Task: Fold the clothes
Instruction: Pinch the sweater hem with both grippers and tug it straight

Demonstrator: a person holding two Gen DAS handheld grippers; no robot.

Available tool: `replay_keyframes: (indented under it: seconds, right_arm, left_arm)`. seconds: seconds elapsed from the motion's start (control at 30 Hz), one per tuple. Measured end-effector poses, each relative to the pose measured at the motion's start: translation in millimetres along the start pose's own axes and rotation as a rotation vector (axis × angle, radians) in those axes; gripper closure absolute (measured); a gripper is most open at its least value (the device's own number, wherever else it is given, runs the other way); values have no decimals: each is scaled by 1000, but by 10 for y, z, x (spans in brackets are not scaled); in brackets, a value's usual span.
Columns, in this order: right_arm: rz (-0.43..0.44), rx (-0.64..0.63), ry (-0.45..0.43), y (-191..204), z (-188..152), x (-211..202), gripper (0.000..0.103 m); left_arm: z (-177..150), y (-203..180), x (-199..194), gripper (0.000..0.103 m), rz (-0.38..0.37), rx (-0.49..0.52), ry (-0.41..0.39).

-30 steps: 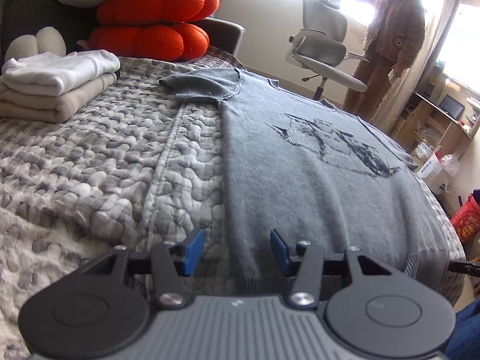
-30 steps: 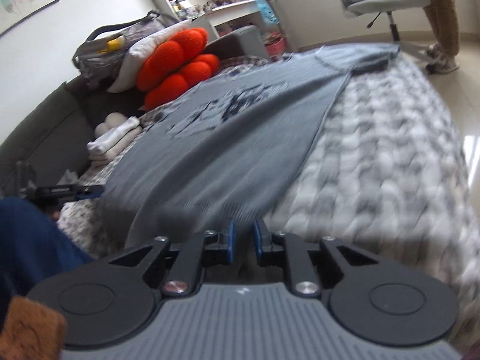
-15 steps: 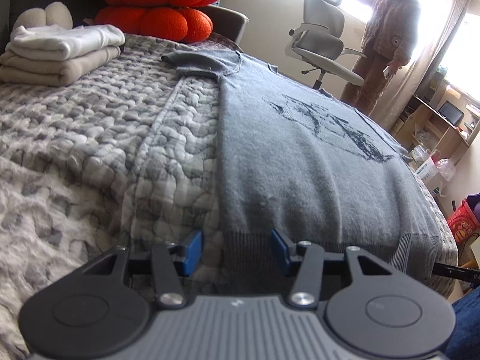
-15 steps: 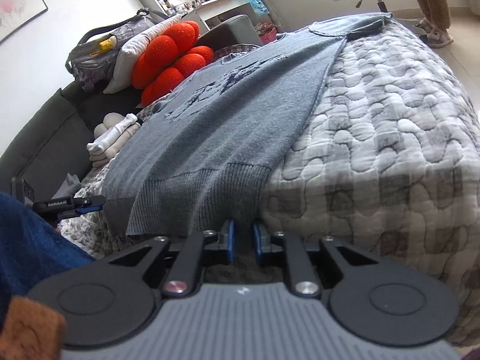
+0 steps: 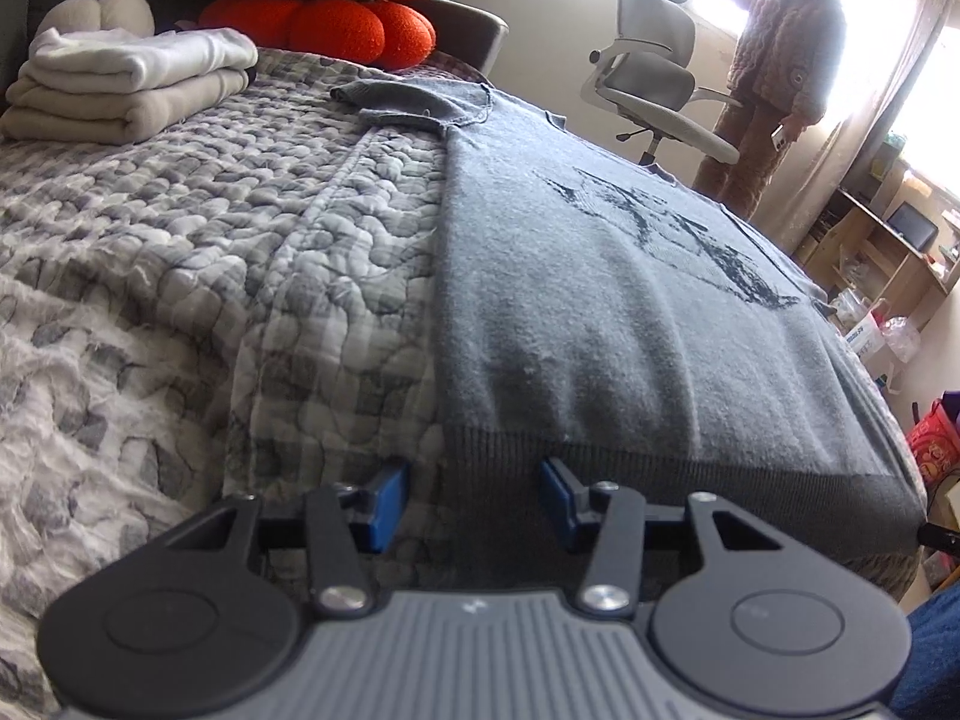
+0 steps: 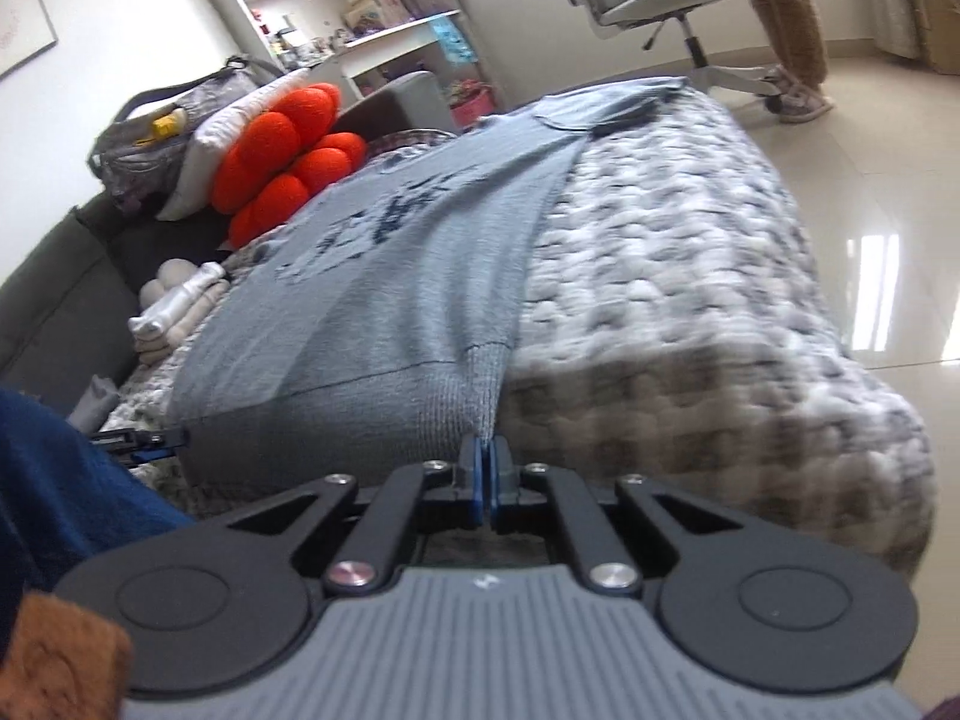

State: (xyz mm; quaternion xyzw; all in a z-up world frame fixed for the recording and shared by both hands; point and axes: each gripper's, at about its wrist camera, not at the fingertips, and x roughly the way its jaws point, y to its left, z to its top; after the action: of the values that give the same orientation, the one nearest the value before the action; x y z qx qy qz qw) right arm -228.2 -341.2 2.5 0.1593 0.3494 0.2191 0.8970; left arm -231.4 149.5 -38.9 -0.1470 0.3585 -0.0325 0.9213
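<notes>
Sweater (image 5: 600, 300), grey knit, is laid flat on a quilted bedspread (image 5: 210, 252), directly ahead of both grippers. Its long axis is seen running away from the grippers: the ribbed hem (image 5: 660, 474) is turned toward them and draped over the near edge of the bed, while the neckline and short sleeves are at the far end. One sleeve (image 5: 414, 102) is spread out to the far left in the left wrist view. A dark printed graphic (image 5: 672, 234) is carried on the chest; no readable words can be made out in it.

Left gripper (image 5: 474, 498) is held with its blue fingertips spread wide, the left corner of the hem lying between them but not pinched.

Right gripper (image 6: 485, 480) is shown with its fingertips pressed together on the right corner of the hem (image 6: 480, 384); the view is motion-blurred.

Folded pale garments (image 5: 126, 84) are stacked far ahead and to the left of the left gripper, with orange cushions (image 5: 324, 6) beyond them. An office chair (image 5: 654, 84) and a standing person (image 5: 774, 72) are seen beyond the far end of the bed. Writing on a white box (image 5: 864, 336), to the far right, is too small to be read.
</notes>
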Motion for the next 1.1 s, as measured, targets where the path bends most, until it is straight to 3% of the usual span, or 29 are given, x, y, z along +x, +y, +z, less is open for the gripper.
replay_keyframes:
  seconds: [0.13,0.2,0.27,0.4,0.63,0.77,1.03,1.07,1.1]
  right_arm:
    - [-14,3,22,-29,-35,56,100]
    - [8,18,5,-31,-57,-23,100]
    - [27,33,-22,-26,-72,-126,100]
    - [10,18,-44,26,-59,-244,100]
    - [-80,-34,36,-14,-85,65,99]
    - [-78,-49,23,-19,-39,65,90]
    - [-59,-70,-33,-9,258,47,88]
    - [-56,-69,-34,-5,300,87,80]
    - [-53,-68,-35,-1,342,126,66]
  left_arm:
    - [5,-6,-30,79,16,13,3]
    - [8,-5,-48,92,23,18,5]
    - [10,0,-65,99,26,17,7]
    - [12,-7,-79,99,15,5,5]
    - [22,-19,-19,97,12,5,11]
    - [32,-20,-16,95,9,8,11]
    - [5,-48,-35,99,27,9,0]
    - [6,-45,-48,100,26,6,0]
    - [7,-36,-69,100,24,2,0]
